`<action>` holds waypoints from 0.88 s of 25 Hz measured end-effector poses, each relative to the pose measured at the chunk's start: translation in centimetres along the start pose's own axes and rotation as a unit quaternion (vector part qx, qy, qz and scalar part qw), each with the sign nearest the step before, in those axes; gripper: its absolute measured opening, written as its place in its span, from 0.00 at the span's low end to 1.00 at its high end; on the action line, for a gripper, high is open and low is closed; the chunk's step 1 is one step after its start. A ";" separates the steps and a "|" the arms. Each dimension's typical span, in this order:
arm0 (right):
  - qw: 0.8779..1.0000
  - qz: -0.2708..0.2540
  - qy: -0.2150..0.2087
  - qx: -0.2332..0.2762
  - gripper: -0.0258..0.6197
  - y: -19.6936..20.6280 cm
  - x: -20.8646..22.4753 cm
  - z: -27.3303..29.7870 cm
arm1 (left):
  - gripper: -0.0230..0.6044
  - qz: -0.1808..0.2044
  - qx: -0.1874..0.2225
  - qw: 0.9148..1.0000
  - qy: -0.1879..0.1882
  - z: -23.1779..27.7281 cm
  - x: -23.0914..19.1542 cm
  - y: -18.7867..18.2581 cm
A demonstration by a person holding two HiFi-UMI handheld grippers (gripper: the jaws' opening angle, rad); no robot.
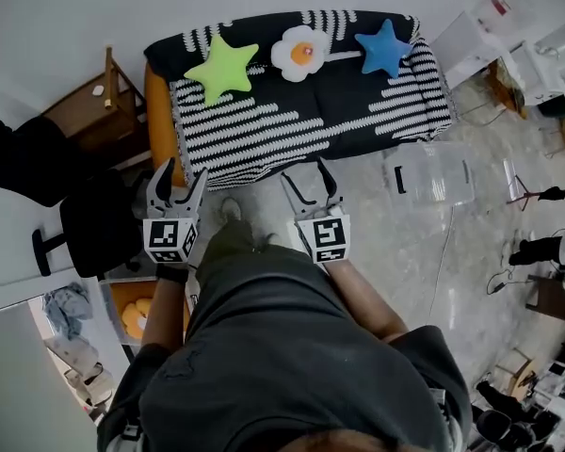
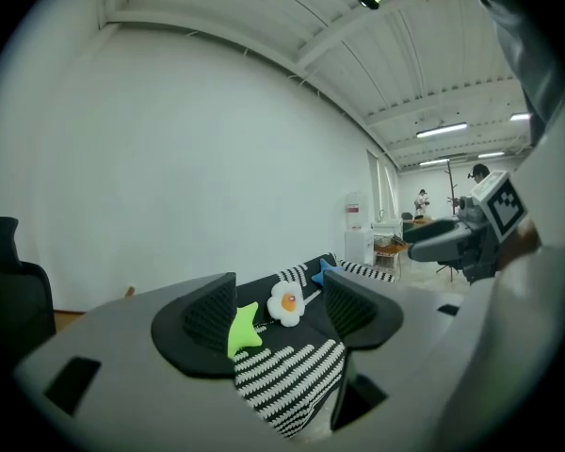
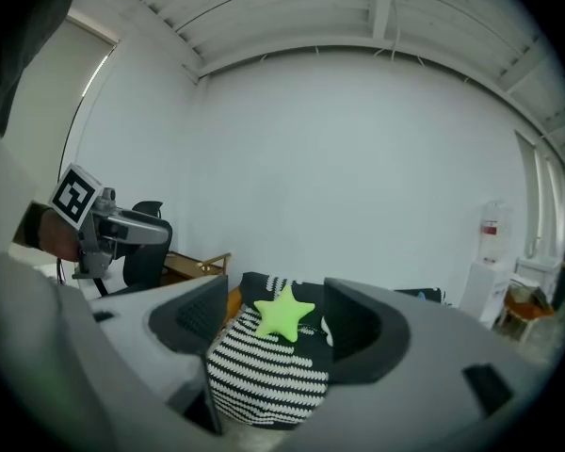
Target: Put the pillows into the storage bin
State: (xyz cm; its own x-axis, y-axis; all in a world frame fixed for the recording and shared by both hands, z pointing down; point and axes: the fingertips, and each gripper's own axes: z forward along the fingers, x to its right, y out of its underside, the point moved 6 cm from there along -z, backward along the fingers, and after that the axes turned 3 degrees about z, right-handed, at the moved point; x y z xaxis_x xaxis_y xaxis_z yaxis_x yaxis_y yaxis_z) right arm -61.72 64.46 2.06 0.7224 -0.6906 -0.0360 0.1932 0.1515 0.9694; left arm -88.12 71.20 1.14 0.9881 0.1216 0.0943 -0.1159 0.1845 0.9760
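pinching a soft pillow by one thin point could let it slip out over the floor, we judge, since the clear storage bin [image 1: 452, 172] stands off to the right of the sofa [image 1: 292, 125]. our left gripper [image 1: 179, 172] and right gripper [image 1: 303, 172] both hang spread and empty, well short of the green star pillow [image 1: 221, 67], egg pillow [image 1: 300, 52] and blue star pillow [image 1: 383, 49] ranged along the sofa's back.

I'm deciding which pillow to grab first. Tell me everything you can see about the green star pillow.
The green star pillow is a plump five-pointed plush, bright lime, soft fabric by its look. It seems propped, slightly tilted, against the backrest of the sofa, on its black-and-white striped cover. In the head view it sits at the row's left end, apart from the fried-egg pillow. Nothing else touches it.
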 end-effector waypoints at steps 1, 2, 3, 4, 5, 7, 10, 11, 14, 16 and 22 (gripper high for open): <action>1.000 0.000 -0.001 -0.002 0.52 0.2 0.1 0.3 | 0.50 0.000 -0.001 1.000 -0.001 0.3 -0.2 0.1; 1.000 0.001 -0.002 -0.005 0.52 0.3 0.3 0.8 | 0.50 0.000 -0.003 1.000 -0.001 0.7 -0.4 0.2; 1.000 0.001 -0.003 -0.008 0.52 0.4 0.4 1.2 | 0.50 0.000 -0.004 1.000 -0.002 1.1 -0.7 0.3; 1.000 0.001 -0.004 -0.010 0.52 0.6 0.5 1.7 | 0.50 -0.001 -0.004 1.000 -0.002 1.6 -1.0 0.5; 1.000 0.000 -0.004 -0.012 0.52 0.7 0.6 2.1 | 0.50 -0.001 -0.005 1.000 -0.002 2.0 -1.3 0.8; 1.000 -0.004 -0.004 -0.017 0.52 1.1 0.6 2.9 | 0.50 -0.005 -0.006 1.000 -0.001 3.1 -1.9 1.4; 1.000 -0.006 -0.003 -0.026 0.52 1.4 0.8 4.3 | 0.50 -0.013 -0.009 1.000 0.001 4.9 -3.0 2.3; 1.000 -0.006 -0.002 -0.030 0.52 1.4 1.0 4.8 | 0.50 -0.015 -0.010 1.000 0.003 5.6 -3.3 2.4; 0.999 -0.006 0.003 -0.039 0.52 1.2 1.8 6.8 | 0.50 -0.020 -0.012 1.000 0.011 8.1 -4.5 2.7; 0.999 -0.006 0.006 -0.046 0.52 1.0 2.3 8.5 | 0.50 -0.021 -0.014 1.000 0.015 10.1 -5.5 2.8; 0.998 -0.001 0.010 -0.070 0.52 0.5 3.7 15.7 | 0.50 -0.031 -0.033 0.999 0.029 16.5 -9.6 3.8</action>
State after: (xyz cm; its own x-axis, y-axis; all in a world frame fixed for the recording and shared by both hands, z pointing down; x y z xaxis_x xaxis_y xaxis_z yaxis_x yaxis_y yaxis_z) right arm -69.34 50.87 6.26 0.7343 -0.6773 -0.0445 0.2845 0.2476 0.9261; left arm -96.35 54.71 7.22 0.9864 0.1632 0.0211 -0.0632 0.2573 0.9643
